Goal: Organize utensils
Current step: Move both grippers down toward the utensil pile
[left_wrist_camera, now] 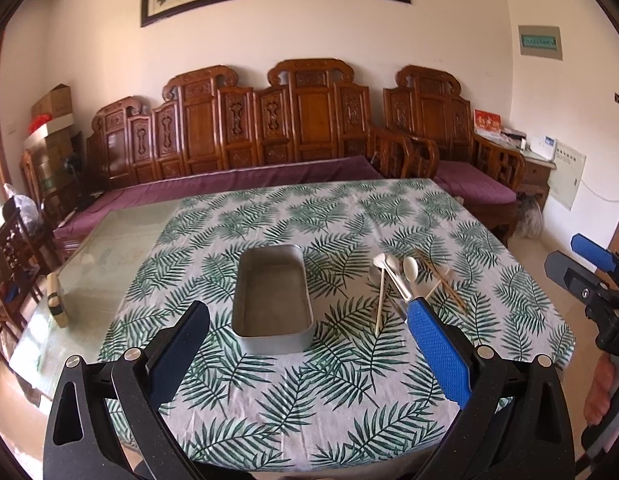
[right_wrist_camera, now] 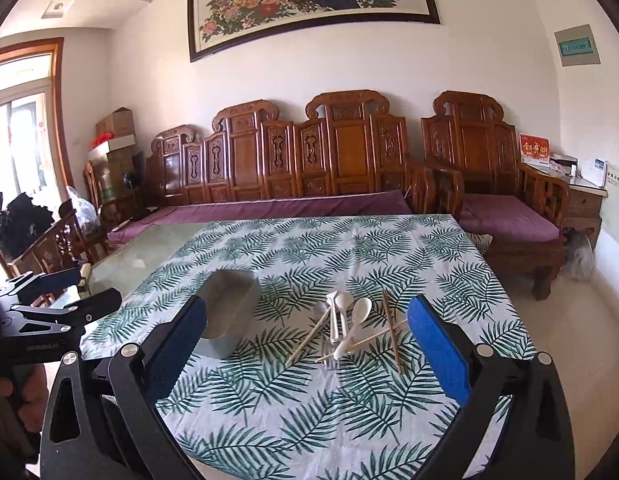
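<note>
**Both grippers held over the near edge, jaws apart, utensils loose on the cloth**

You are facing a carved wooden sofa with purple cushions along the far wall, under a framed flower painting. In front of you the surface shows bare glass on its left part; a leaf-print cloth covers the rest, out to the right edge.

On the cloth, about midway between the near and far edges, stands the grey metal tray, long side running away from you, nothing visible inside it. To the right of it, apart from its wall, lies the utensil pile: white spoons with bowls toward the far edge, pale chopsticks crossing them at an angle, darker chopsticks on the right side, and a clear plastic fork at the pile's near end.

Your left gripper hangs over the near edge with its jaws wide apart and nothing between them; the tray sits framed in the gap. Your right gripper also has its jaws wide apart and empty, with the utensil pile framed between the blue pads.
</note>
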The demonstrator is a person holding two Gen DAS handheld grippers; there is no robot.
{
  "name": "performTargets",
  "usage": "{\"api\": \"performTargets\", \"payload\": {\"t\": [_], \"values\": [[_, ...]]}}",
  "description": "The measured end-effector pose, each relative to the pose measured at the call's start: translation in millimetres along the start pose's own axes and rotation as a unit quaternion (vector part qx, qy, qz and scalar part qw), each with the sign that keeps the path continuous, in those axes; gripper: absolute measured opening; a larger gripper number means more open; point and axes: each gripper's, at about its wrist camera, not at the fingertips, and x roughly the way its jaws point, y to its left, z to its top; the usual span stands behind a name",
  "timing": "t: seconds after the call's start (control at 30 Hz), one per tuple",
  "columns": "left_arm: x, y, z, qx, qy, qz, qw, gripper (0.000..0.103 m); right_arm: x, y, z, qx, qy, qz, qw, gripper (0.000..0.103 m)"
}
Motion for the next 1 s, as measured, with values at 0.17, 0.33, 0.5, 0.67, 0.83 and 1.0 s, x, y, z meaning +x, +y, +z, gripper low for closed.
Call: {"api": "performTargets", "payload": {"t": [0.17, 0.33, 0.5, 0.67, 0.83, 1.0], "values": [[22.1, -6.3, 1.9, 0.012, 0.016, -0.018, 0.9996, 0.096, 17.4, -15.0, -1.6, 0.001, 0.012, -0.003, 1.000, 0.095], [43.3, -12.3, 3.1, 0.023, 0.033, -0.036, 0.9985, 0.096, 38.3, -30.1, -5.2, 0.007, 0.029, 0.006, 1.000, 0.085], [70.0, -17.1, 3.5, 0.025, 0.057, -0.067, 0.9958, 0.096, 75.2, -51.1, -8.5, 0.010, 0.063, 0.011, 0.998, 0.071], [103.9, -21.8, 0.4, 0.027, 0.080, -0.081, 0.9932, 0.096, 123.8, -71.1, -16.9, 0.010, 0.105, 0.014, 0.994, 0.057], [134.6, -28.7, -3.8, 0.036, 0.099, -0.084, 0.9909, 0.094, 174.2, -87.8, -28.4, 0.034, 0.146, 0.028, 0.988, 0.051], [158.5, -31.8, -3.9, 0.032, 0.114, -0.085, 0.9893, 0.087, 225.3, -86.8, -37.0, 0.029, 0.176, 0.035, 0.983, 0.050]]}}
